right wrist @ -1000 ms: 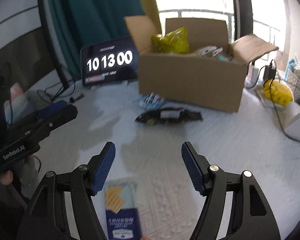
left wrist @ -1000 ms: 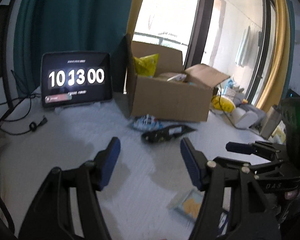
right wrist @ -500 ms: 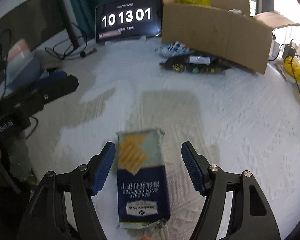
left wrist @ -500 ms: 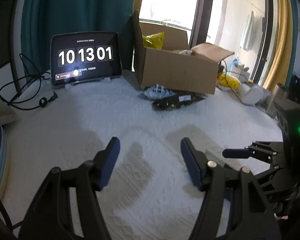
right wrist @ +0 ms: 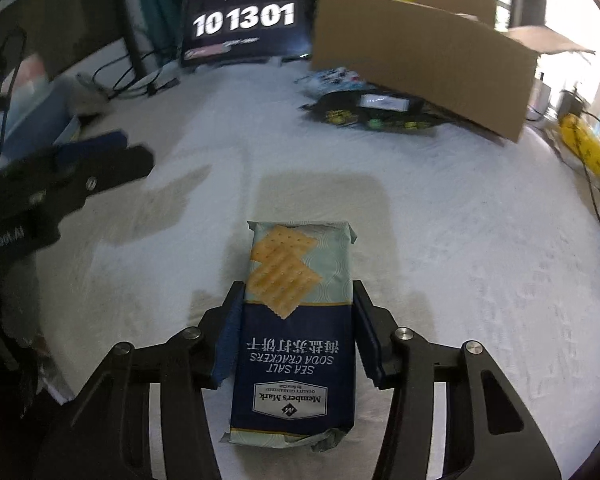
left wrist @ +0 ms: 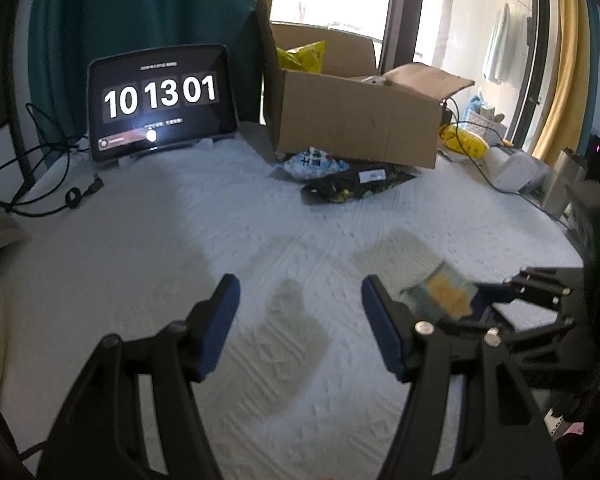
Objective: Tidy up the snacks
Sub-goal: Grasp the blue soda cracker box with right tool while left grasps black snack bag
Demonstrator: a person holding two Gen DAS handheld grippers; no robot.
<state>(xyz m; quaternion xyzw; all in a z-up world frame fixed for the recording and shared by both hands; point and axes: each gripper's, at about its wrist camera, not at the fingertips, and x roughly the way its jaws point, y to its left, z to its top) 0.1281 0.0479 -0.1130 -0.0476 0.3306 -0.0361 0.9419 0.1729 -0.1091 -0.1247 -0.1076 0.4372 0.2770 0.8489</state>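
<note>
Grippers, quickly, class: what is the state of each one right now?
Left gripper: open, nothing between its fingers.
Right gripper: closing, fingers against both sides of the soda cracker packet lying on the white cloth.

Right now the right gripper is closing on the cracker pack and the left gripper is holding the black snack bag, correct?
Not quite. The right gripper is closing around the cracker pack, but the left wrist view shows the left gripper empty; the black snack bag lies by the cardboard box.
</note>
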